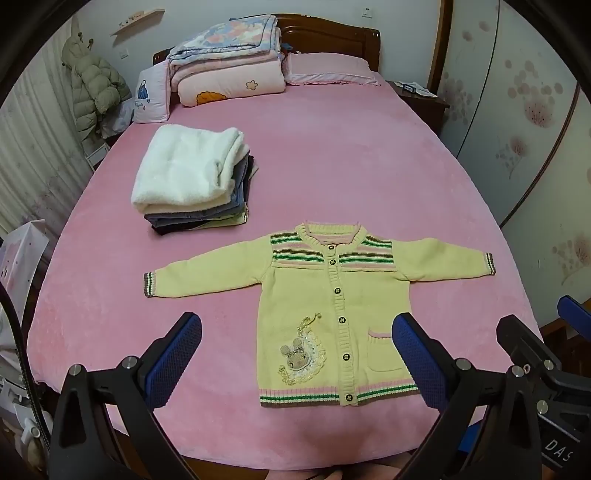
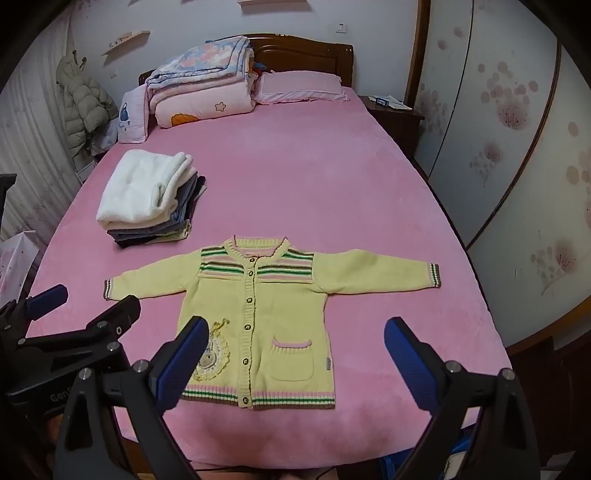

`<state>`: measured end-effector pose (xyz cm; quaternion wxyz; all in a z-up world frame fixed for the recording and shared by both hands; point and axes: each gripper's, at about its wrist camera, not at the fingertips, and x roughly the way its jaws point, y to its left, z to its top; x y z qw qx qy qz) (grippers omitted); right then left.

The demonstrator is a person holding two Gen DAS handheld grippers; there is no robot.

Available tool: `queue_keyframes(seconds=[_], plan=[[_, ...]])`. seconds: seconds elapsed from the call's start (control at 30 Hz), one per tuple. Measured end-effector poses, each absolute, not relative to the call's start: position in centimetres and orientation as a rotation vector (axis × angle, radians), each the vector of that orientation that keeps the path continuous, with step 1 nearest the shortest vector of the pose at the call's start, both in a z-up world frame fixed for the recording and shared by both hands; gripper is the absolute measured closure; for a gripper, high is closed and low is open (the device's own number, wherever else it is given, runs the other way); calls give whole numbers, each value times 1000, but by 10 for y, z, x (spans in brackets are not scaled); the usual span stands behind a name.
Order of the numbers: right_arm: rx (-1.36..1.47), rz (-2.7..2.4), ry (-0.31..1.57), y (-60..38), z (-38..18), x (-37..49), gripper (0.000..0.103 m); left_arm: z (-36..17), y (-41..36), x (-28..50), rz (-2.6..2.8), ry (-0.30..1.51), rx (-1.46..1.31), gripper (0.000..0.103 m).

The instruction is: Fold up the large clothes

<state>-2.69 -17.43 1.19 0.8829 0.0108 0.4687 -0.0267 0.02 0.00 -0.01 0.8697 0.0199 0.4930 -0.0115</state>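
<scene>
We held both grippers above the near edge of the bed (image 1: 351, 155), tilted down toward it. The left gripper (image 1: 297, 354) stood with its jaws spread wide and nothing between the blue pads; the right gripper (image 2: 295, 360) was spread just as wide and likewise held nothing. Neither touched any cloth.

The yellow cardigan (image 1: 325, 302) lay flat on the pink cover, front up and buttoned, close to the near edge, its collar toward the headboard (image 1: 328, 35) and both sleeves stretched out to the sides. It showed green, brown and pink stripes across the chest and hem, a rabbit patch (image 1: 299, 356) on one side of the button band and a small pocket (image 2: 291, 360) on the other.

Beyond the cardigan's left sleeve, apart from it, sat a stack of folded clothes (image 1: 192, 177) with a white fluffy piece on top and darker pieces beneath. At the head of the bed we saw piled quilts (image 1: 225, 62) beside a pink pillow (image 1: 328, 68). A puffy coat (image 1: 92, 88) hung on the wall to the left, and a dark nightstand (image 1: 421, 98) stood to the right of the bed.
</scene>
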Motion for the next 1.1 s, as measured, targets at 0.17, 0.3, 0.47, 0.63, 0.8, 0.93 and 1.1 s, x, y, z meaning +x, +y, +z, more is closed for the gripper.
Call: queue_keyframes(seconds=[0.17, 0.3, 0.47, 0.63, 0.8, 0.93, 1.1], plan=[[17, -60, 981, -171, 10, -26, 6, 0, 0, 0, -35, 1029, 32, 1], [23, -61, 977, -168, 14, -27, 6, -1, 4, -3, -45, 1025, 33, 1], [21, -64, 972, -169, 13, -25, 6, -1, 1, -2, -38, 1027, 44, 1], [36, -58, 958, -168, 17, -28, 6, 1, 0, -3, -42, 1020, 47, 1], [43, -56, 944, -167, 20, -31, 6, 0, -1, -4, -42, 1018, 49, 1], [40, -50, 936, -166, 21, -30, 6, 0, 0, -5, -41, 1016, 49, 1], [56, -41, 957, -171, 18, -32, 6, -1, 1, -6, -40, 1024, 43, 1]])
